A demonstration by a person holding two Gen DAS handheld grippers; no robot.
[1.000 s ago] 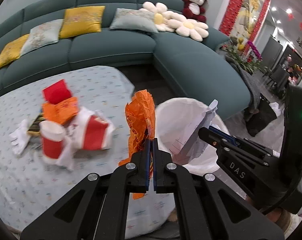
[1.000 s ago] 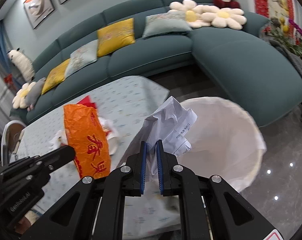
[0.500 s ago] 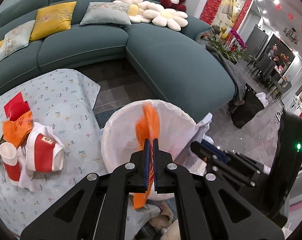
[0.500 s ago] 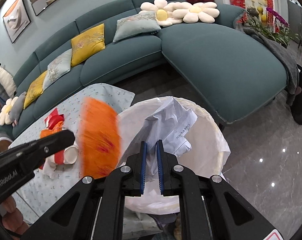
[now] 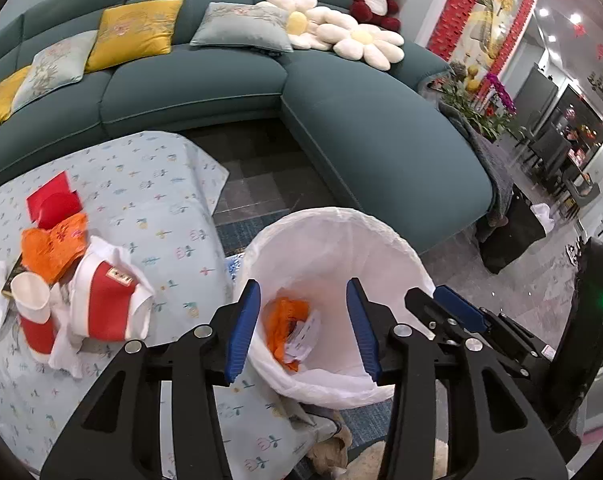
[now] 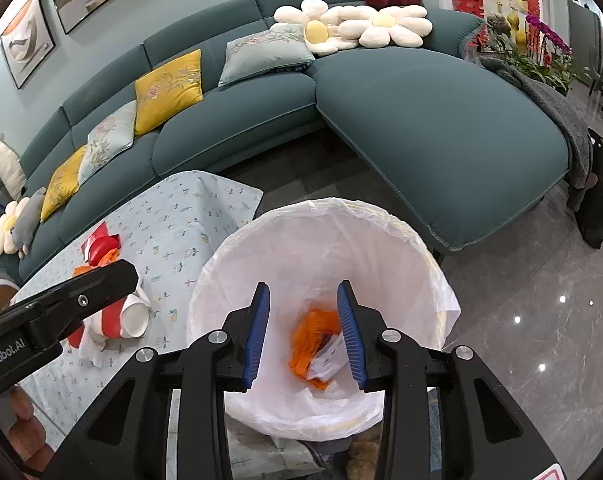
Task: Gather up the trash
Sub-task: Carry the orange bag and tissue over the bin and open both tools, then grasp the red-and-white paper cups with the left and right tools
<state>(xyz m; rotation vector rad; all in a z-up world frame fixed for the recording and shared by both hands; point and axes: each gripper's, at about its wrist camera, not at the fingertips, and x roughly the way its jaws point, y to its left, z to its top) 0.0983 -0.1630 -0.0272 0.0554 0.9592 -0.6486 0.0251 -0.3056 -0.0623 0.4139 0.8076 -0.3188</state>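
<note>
Both grippers are parked over the round bin lined with a white plastic bag [image 5: 385, 240], which stands on the floor just beside the corner of the low table with the pale blue patterned cloth [image 5: 157, 184]. At the bottom of the liner sit two bits of trash: a crumpled orange wrapper [image 5: 283, 322] and a crumpled white paper slip with print on it [image 5: 306, 332], the paper lying partly on top of the orange one. That's all I can make out in there.

The left gripper [image 5: 303, 322] has its blue-padded jaws apart and opening wider, with nothing pinched between them, only the view down into the bin. Same story for the right gripper [image 6: 303, 334]: jaws opening, nothing caught between the pads, and the same orange and white pieces show through the gap far below.

Plenty of trash is left on the table though. There's a red and white paper cup [image 5: 35, 316] standing upright, a bigger red and white paper tub tipped on its side [image 5: 107, 304], crumpled white tissue [image 5: 67, 350] around them, an orange crinkled bag [image 5: 51, 246] and a flat red paper packet [image 5: 53, 200] behind. All of it bunches together well apart from the bin.
</note>
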